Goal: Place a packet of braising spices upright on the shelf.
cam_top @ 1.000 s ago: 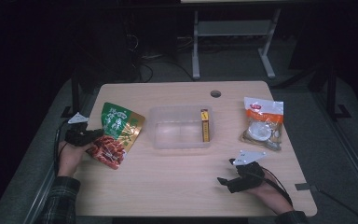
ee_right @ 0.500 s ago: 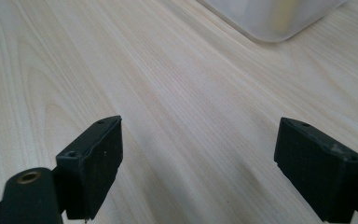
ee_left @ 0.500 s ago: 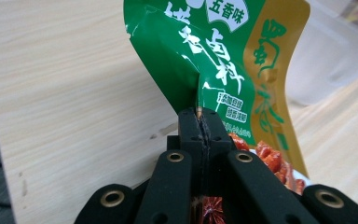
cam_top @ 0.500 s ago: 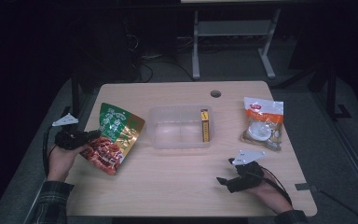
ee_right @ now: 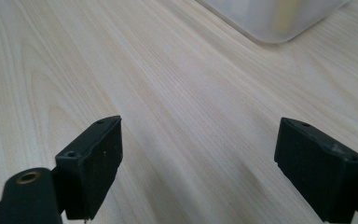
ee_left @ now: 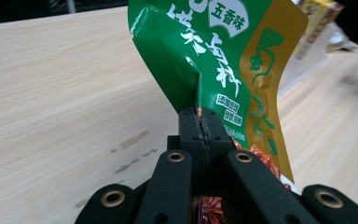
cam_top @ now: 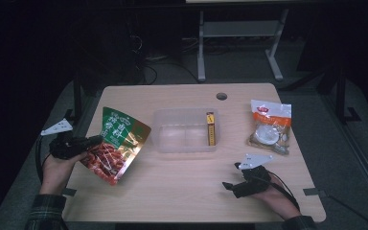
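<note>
the green snack bag [ee_left: 223,70] reads 五香味 in white, pinched at its edge by the clenched left gripper [cam_top: 93,140] at the frame's left, above the table [cam_top: 182,187]. right of it sits the clear tub [cam_top: 184,136] holding a yellow box [cam_top: 211,128], a white packet [cam_top: 270,127] beyond; the right gripper [ee_right: 198,158] rests released at lower right.

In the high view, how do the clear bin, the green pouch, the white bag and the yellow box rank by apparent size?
1. Clear bin
2. Green pouch, though it is lifted toward the camera, so this rank is unsure
3. White bag
4. Yellow box
</note>
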Demonstrator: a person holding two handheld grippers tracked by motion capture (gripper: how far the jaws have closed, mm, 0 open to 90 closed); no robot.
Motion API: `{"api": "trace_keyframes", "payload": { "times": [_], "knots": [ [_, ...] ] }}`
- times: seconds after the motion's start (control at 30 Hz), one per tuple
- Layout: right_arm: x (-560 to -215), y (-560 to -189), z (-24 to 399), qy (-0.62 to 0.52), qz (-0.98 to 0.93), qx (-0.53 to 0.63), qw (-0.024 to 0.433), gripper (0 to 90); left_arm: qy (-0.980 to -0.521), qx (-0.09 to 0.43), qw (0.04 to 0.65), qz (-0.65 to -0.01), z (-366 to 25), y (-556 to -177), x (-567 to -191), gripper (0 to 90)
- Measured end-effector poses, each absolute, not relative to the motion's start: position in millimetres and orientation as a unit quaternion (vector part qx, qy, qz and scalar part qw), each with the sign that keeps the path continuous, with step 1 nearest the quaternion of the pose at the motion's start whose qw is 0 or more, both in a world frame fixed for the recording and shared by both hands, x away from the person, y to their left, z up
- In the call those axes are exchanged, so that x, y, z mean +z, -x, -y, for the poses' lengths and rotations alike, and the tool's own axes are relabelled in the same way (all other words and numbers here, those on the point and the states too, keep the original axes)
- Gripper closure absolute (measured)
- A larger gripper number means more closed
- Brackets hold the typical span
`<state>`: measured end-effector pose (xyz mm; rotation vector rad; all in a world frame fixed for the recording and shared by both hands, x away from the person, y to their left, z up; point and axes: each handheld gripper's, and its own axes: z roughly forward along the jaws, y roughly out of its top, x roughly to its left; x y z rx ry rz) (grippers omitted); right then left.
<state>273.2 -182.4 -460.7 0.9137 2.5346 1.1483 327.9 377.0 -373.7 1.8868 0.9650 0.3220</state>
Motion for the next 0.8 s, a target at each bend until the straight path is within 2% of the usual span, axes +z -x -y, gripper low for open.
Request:
{"api": "trace_keyframes", "payload": {
  "times": [0.37, 0.8],
  "knots": [
    [-452.4, -271.0, 179.4, -0.307, -0.855, 0.411, 0.083, 13.8, -0.782, 0.11, 0.499, -0.356, -344.9, -322.8, -363.8, 90.0],
    [-442.4, -268.8, 173.8, -0.314, -0.834, 0.448, 0.07, 13.8, -0.795, 0.088, 0.517, -0.304, -281.8, -324.9, -365.8, 90.0]
  ]
}}
